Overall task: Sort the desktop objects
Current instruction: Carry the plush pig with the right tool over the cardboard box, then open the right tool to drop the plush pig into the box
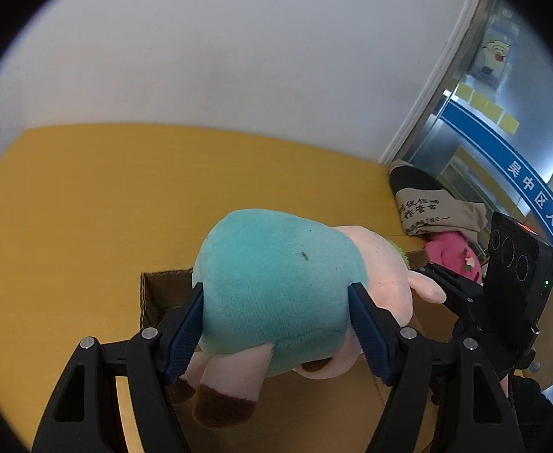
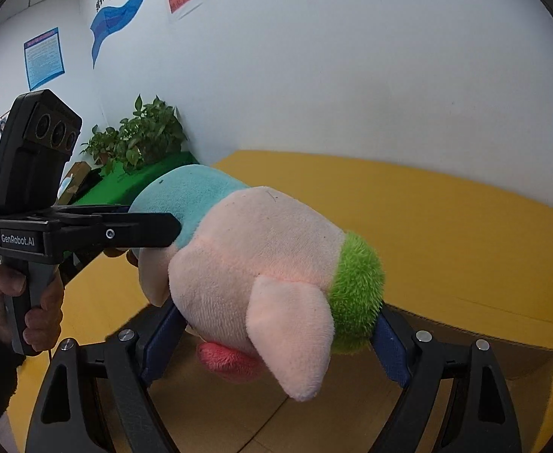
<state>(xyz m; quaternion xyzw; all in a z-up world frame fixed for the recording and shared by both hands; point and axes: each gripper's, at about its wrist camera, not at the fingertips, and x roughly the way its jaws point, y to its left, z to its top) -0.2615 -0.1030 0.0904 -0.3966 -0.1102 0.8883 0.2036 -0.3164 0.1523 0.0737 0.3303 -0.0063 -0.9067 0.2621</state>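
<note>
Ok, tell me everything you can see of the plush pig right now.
The plush pig is a soft toy with a pale pink head and limbs, a teal body, brown hooves, a floppy ear, a darker pink snout and a green fuzzy tuft on its head. It is held in the air, roughly lying sideways, above an open cardboard box on the yellow table. The left gripper clamps its teal body; the right gripper clamps its head.

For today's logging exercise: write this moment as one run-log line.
left gripper: shut on plush pig | right gripper: shut on plush pig | above cardboard box
</note>
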